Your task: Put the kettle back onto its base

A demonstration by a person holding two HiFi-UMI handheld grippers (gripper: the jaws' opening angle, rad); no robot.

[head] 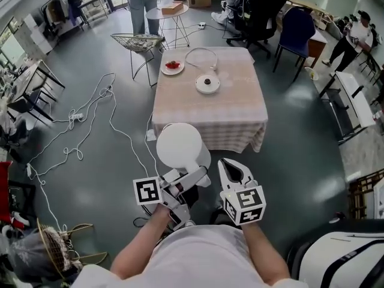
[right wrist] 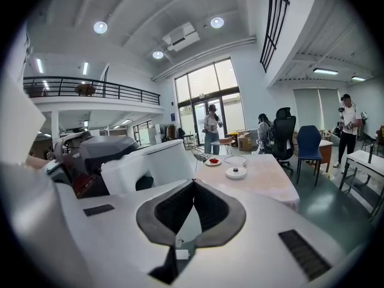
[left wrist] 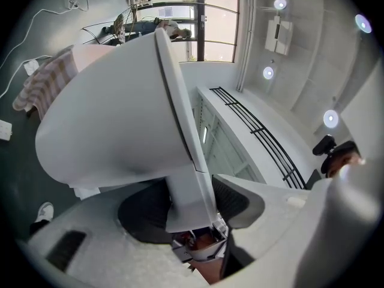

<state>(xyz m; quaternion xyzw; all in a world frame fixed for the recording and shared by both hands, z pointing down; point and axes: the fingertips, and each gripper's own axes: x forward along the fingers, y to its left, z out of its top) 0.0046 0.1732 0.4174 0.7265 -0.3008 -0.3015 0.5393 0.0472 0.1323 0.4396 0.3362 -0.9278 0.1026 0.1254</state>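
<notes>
A white kettle (head: 179,146) hangs in front of me, short of the table. My left gripper (head: 189,177) is shut on its handle (left wrist: 187,191), which sits clamped between the two dark pads in the left gripper view, with the kettle body (left wrist: 114,113) filling that view. My right gripper (head: 231,168) is beside the kettle, shut, its pads meeting with nothing between them (right wrist: 193,188). The kettle (right wrist: 150,164) shows at its left. The round white base (head: 207,83) with a dark centre stands on the far part of the table (head: 240,116), its cord (head: 201,55) looped behind it. The base (right wrist: 235,172) shows small ahead.
A plate with red food (head: 173,66) lies left of the base. White cables (head: 90,119) trail over the floor at left. A wire chair (head: 138,43) and a round side table (head: 171,9) stand beyond. Office chairs (head: 297,32) and people (head: 354,38) are at the right.
</notes>
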